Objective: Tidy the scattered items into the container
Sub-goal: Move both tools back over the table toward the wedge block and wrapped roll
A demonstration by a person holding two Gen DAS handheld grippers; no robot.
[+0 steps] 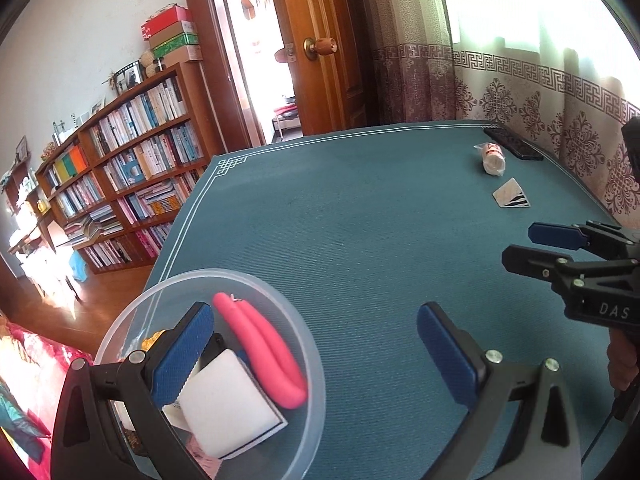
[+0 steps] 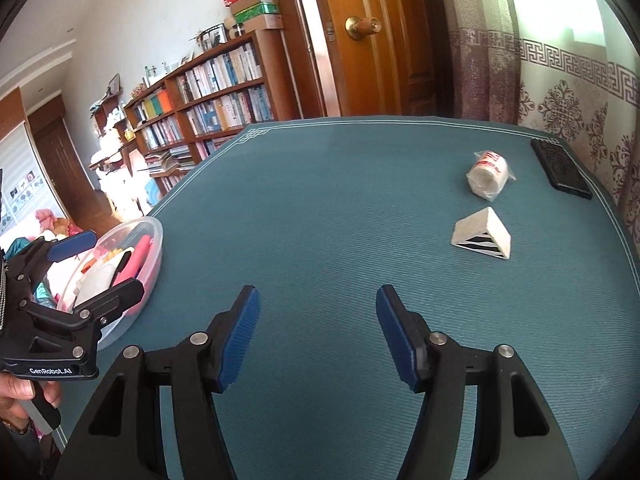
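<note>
Both tongs wide apart, holding nothing.
Left tongs [image 1: 316, 344] straddle the clear round plastic container's [image 1: 316, 364] rim, lower left; right tongs [image 2: 318, 332] hover over the teal counter [image 2: 340, 200].

Table [image 2: 320, 200]: container [image 2: 154, 240] at the near left edge, overhanging it slightly; inside it a pair of pliers [image 1: 260, 352] lying lengthwise, a block [image 1: 228, 400] just beside the pliers on their left, small items beneath, not identifiable. Far right corner: flat case [image 2: 560, 168] along the right edge. Wrapped roll [image 2: 486, 174] on its side, just left of the case, apart from it. Wedge-shaped block [image 2: 482, 236] nearer than the roll, close to it, not touching. Middle of the table between container and these three: bare. Bookshelf [image 2: 208, 96] beyond the far left corner; door [image 2: 372, 36] behind the far edge; curtain [image 2: 580, 92] along the right edge
</note>
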